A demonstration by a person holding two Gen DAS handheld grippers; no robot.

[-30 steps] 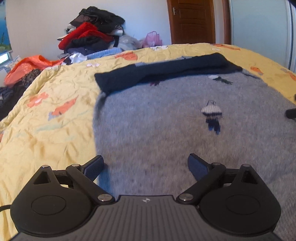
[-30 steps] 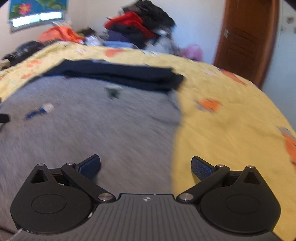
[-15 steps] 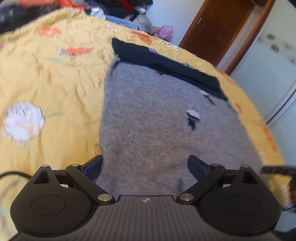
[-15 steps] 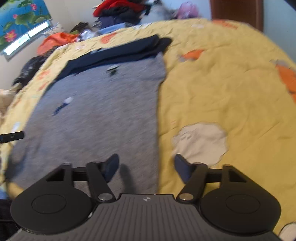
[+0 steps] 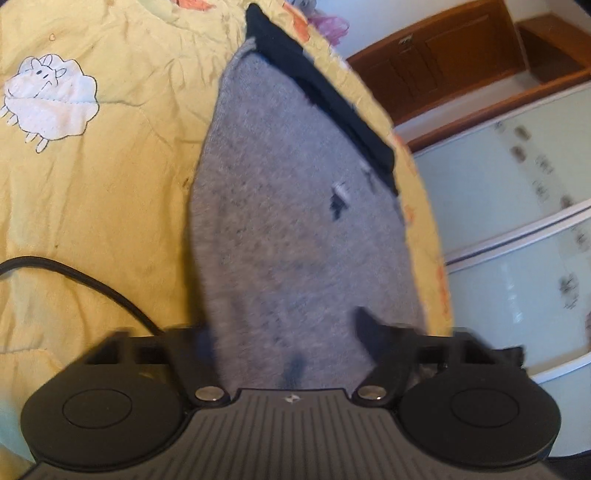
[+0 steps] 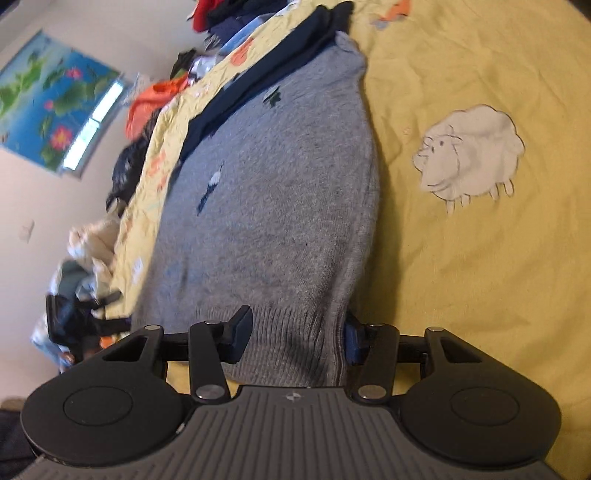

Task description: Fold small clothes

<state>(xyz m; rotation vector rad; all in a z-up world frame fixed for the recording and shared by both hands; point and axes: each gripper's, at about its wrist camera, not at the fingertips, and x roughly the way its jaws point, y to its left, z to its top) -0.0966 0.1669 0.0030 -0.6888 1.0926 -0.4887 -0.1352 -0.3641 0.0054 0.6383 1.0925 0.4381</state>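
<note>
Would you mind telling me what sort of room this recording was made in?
Most likely a bedroom in a home. A grey sweater is spread on a yellow quilt with sheep on it, loose clothes are piled at its far edge, and a wooden door stands beyond.

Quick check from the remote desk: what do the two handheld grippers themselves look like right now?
Both match: left gripper and right gripper have black bodies, ribbed grey centres with a small logo, round side discs, silver pivot screws and dark blue fingertip pads. A black cable trails beside the left one.
</note>
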